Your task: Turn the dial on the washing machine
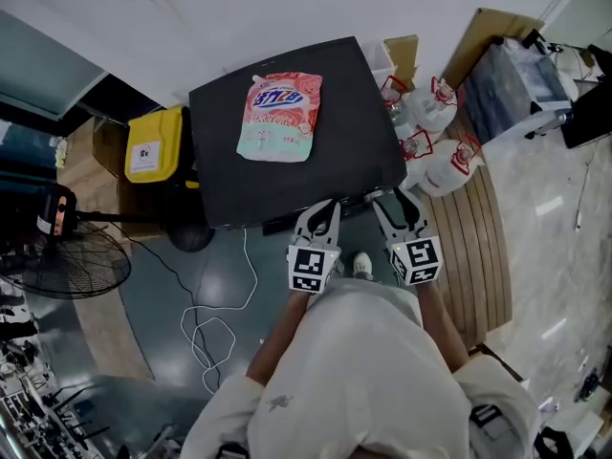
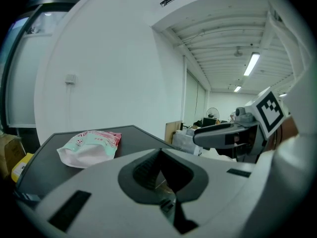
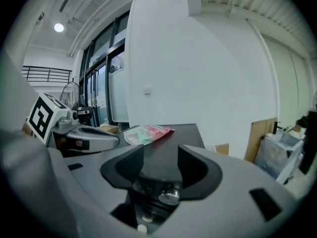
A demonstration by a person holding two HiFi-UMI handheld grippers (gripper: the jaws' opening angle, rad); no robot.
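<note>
The washing machine's black top [image 1: 354, 122] fills the middle of the head view, with a pink and green detergent pouch [image 1: 280, 115] lying on it. Both grippers hover at the machine's front edge, side by side. In the right gripper view the silver dial [image 3: 169, 196] shows on the dark front panel, below and just beyond the jaws and not touched by them. My right gripper [image 3: 161, 150] is drawn in, with a slim gap at the tips and nothing in it. My left gripper [image 2: 161, 152] is shut and empty, its tips meeting above the lid.
A yellow bin [image 1: 153, 146] stands left of the machine and a floor fan [image 1: 67, 261] is further left. White jugs [image 1: 445, 165] sit on a slatted wooden pallet [image 1: 483, 247] to the right. A white cable [image 1: 215, 328] loops on the floor.
</note>
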